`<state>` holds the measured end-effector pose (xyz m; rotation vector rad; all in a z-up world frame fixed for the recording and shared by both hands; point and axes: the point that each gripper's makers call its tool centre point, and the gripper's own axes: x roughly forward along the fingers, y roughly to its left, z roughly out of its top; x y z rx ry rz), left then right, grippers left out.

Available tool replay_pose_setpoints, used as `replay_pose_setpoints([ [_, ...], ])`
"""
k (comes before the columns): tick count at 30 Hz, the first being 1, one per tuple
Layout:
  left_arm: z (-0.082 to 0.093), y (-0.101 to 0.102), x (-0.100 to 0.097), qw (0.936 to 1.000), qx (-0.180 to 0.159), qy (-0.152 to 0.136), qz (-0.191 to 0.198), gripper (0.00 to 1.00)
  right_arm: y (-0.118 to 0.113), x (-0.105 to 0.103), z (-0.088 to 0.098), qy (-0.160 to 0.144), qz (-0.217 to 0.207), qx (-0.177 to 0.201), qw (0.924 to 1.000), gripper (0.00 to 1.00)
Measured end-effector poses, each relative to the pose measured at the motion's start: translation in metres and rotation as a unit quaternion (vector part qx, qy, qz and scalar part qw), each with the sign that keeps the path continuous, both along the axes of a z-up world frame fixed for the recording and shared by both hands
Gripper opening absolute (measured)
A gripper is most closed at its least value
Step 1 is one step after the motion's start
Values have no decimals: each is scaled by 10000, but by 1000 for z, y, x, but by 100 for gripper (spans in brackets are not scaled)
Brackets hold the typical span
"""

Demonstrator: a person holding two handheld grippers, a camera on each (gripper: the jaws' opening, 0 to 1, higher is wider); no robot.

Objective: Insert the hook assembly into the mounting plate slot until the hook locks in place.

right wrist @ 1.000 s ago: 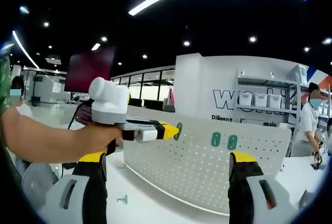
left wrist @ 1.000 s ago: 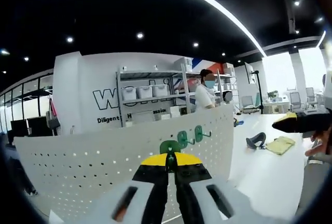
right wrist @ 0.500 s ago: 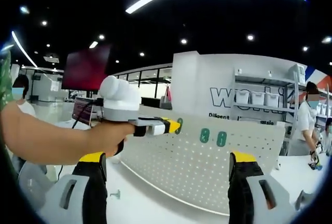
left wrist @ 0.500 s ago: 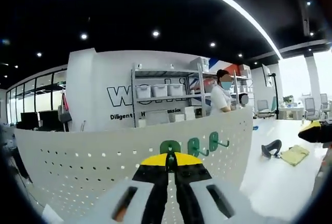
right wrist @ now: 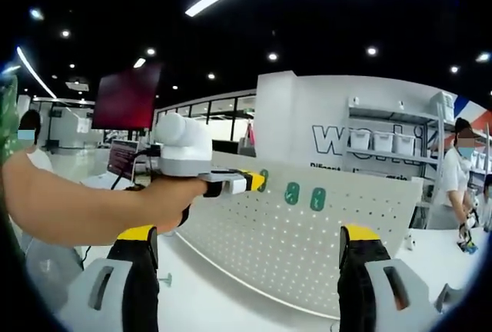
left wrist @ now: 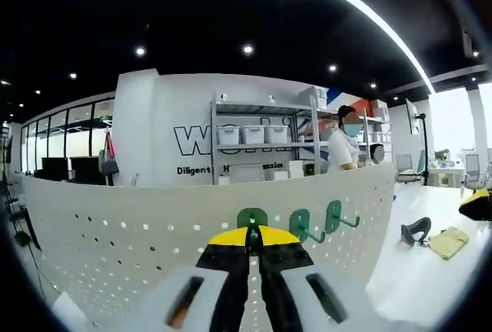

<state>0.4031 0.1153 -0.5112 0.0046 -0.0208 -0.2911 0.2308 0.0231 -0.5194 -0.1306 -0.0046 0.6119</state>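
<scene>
At the white pegboard (left wrist: 115, 232), your left gripper (left wrist: 253, 241) has its jaws pinched on a green hook (left wrist: 251, 218), pressed against the board face. Just beside it sit two more green hooks (left wrist: 302, 225). Your right gripper (right wrist: 250, 251) hangs back from the board, jaws spread wide, nothing between them.

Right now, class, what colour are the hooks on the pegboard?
Green. The hooks stand out on the white pegboard, clearest in the left gripper view.
</scene>
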Motion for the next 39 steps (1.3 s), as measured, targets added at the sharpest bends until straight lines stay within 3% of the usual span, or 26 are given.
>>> replay_pose_setpoints([
  [9, -1, -5, 6, 9997, -145, 10, 173, 3, -8, 5, 1, -14, 62, -25, 10000, 100],
  [13, -2, -7, 6, 9996, -6, -31, 296, 3, -11, 5, 2, -47, 73, -12, 10000, 100],
  [21, -2, -5, 8, 9991, -62, -31, 410, 3, -16, 5, 0, -30, 49, -22, 10000, 100],
  [39, -7, -6, 12, 9987, -190, 26, 481, 3, -19, 7, -3, 11, 48, -31, 10000, 99],
])
